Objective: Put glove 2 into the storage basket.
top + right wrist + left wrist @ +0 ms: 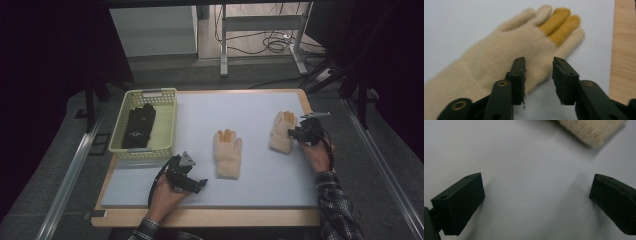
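On the pale grey tabletop [250, 107], two fuzzy cream knit gloves with mustard-yellow fingers lie flat, one at each tool.

Largest is the pale yellow slotted plastic basket [165, 127] at the tabletop's far left, holding a black folded garment [139, 126]. Near the middle lies one cream glove [228, 153], fingers pointing away from the person; its fuzzy edge shows at the top of the left gripper view. The other cream glove [506, 57] lies well apart toward the right edge. The right tool [538, 75] hovers at this glove's side, jaws part open over its edge, pads not pressing it. The left tool [536, 202] rests near the front, jaws spread wide over bare tabletop.
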Motion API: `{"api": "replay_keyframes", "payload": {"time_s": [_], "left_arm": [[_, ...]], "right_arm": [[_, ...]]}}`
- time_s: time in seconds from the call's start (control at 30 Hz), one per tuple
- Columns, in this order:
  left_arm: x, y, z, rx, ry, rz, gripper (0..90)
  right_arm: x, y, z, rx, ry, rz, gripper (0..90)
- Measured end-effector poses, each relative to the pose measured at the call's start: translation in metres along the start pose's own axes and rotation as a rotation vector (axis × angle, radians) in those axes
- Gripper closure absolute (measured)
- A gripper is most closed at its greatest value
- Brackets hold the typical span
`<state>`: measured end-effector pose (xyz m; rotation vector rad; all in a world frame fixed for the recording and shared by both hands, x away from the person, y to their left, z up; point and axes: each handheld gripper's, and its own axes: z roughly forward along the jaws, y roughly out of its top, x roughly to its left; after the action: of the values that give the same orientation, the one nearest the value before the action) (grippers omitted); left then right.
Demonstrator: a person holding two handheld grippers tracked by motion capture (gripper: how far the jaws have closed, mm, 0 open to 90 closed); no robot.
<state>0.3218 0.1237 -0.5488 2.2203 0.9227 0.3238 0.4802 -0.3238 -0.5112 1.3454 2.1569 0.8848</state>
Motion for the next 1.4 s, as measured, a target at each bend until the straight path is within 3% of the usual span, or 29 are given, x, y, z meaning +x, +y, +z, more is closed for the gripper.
{"api": "replay_keyframes", "payload": {"time_s": [0.03,0.1,0.17,0.23,0.33,0.47,0.6,0.93,1.07,1.2,1.4], "left_arm": [[0.000,0.000,0.000,0.000,0.000,0.001,0.0],[0.000,0.000,0.000,0.000,0.000,0.005,0.0],[0.000,0.000,0.000,0.000,0.000,0.005,0.0],[0.000,0.000,0.000,0.000,0.001,0.005,0.0],[0.000,0.000,0.000,0.000,0.001,0.005,0.0],[0.000,0.000,0.000,0.000,0.000,0.005,0.0],[0.000,0.000,0.000,0.000,0.000,0.005,0.0],[0.000,0.000,0.000,0.001,0.000,0.000,0.0],[0.000,0.000,0.000,0.002,0.000,0.000,0.0],[0.000,0.000,0.000,0.002,0.000,0.000,0.0],[0.000,0.000,0.000,0.001,0.000,0.000,0.0]], "right_arm": [[0.000,-0.001,0.003,0.013,-0.010,0.004,58.6],[-0.003,-0.005,0.004,0.000,0.014,0.050,60.0],[-0.005,-0.008,0.003,-0.022,0.022,0.078,71.6],[-0.006,-0.011,0.003,-0.030,0.062,0.104,85.4],[-0.002,-0.010,0.003,-0.026,0.056,0.104,87.4],[0.003,-0.005,-0.001,-0.006,0.030,0.056,88.0],[0.008,0.000,-0.012,-0.016,0.033,0.027,88.2],[0.024,0.019,-0.068,-0.036,0.040,-0.070,88.4],[0.034,0.027,-0.081,-0.028,0.058,-0.119,88.3],[0.049,0.034,-0.075,-0.018,0.085,-0.153,88.3],[0.078,0.040,-0.047,0.004,0.144,-0.191,88.3]]}}
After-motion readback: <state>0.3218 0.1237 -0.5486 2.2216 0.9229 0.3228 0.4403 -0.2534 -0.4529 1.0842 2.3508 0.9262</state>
